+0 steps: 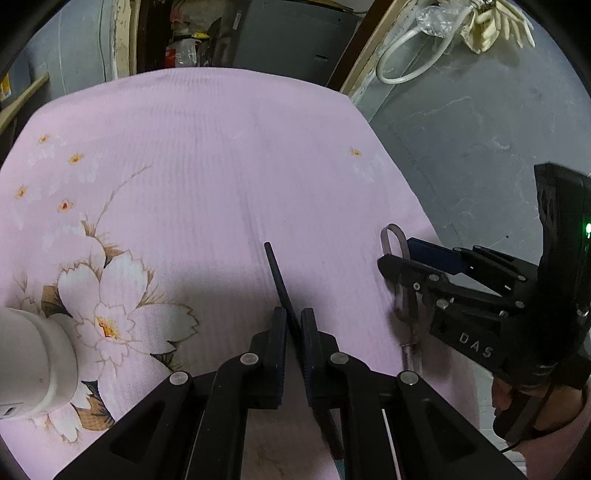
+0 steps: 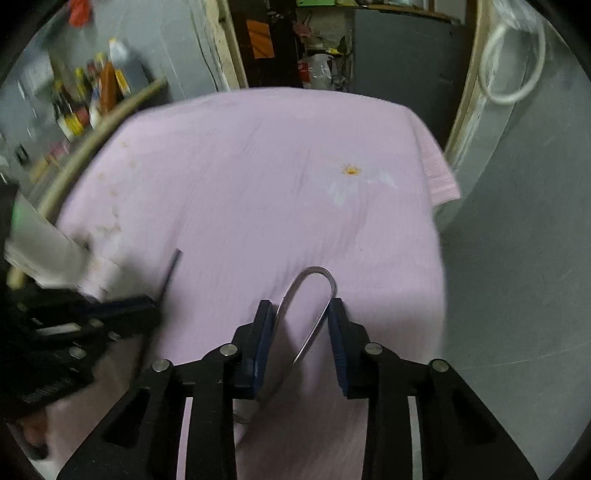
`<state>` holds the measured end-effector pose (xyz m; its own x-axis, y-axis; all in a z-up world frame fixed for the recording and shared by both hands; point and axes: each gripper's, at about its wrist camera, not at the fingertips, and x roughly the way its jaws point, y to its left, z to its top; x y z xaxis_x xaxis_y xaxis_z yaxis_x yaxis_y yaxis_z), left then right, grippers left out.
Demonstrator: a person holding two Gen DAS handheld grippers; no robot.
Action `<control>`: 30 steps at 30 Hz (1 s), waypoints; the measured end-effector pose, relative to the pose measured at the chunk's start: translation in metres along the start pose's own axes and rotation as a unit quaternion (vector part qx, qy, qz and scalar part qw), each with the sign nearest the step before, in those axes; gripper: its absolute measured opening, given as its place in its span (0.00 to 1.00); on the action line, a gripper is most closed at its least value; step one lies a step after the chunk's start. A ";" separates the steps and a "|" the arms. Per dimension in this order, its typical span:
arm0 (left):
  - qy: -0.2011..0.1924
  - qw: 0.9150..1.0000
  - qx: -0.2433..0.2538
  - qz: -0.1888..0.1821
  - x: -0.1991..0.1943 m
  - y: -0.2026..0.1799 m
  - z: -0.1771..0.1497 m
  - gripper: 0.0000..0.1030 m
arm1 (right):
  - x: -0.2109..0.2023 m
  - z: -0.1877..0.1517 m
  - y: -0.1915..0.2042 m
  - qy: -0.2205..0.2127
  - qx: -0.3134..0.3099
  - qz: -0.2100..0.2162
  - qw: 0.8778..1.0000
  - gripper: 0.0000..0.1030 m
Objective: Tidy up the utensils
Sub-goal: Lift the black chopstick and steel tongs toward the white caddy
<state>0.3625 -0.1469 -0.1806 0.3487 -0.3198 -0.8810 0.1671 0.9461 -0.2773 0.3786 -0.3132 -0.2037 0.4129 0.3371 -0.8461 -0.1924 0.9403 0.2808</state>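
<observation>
My left gripper [image 1: 293, 325] is clamped tight on the black handle [image 1: 277, 273], which juts out over the pink cloth [image 1: 221, 155]. Right gripper [image 2: 301, 317] squeezes the steel tongs [image 2: 310, 295], loop end forward, just right of that handle.

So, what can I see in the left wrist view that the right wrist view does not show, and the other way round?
Only the left wrist view shows the large printed flower, the white cylinder at the left edge, and the hanging cream gloves.

Only the right wrist view shows the shelf of bottles against the wall.

Both show the pink cloth, the left hand-held gripper shut on a thin black stick, the right hand-held gripper around metal tongs, and the white hose loop.
</observation>
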 end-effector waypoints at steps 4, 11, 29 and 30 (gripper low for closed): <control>-0.019 1.000 0.001 0.000 -0.010 -0.002 -0.007 0.06 | -0.024 -0.012 0.002 -0.051 0.007 0.043 0.998 0.22; -0.063 0.998 0.014 -0.011 -0.046 -0.009 -0.025 0.06 | -0.073 -0.025 0.018 -0.125 -0.041 0.063 0.989 0.21; -0.106 0.994 0.031 0.006 -0.127 -0.015 -0.085 0.05 | -0.142 -0.055 0.039 -0.188 -0.106 0.072 0.974 0.20; -0.111 0.993 0.030 0.006 -0.132 -0.014 -0.087 0.05 | -0.144 -0.056 0.042 -0.191 -0.109 0.073 0.973 0.20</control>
<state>0.2344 -0.1141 -0.0938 0.5446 -0.3183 -0.7759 0.2138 0.9473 -0.2385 0.2618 -0.3247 -0.0957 0.6592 0.4990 -0.5625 -0.4409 0.8625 0.2484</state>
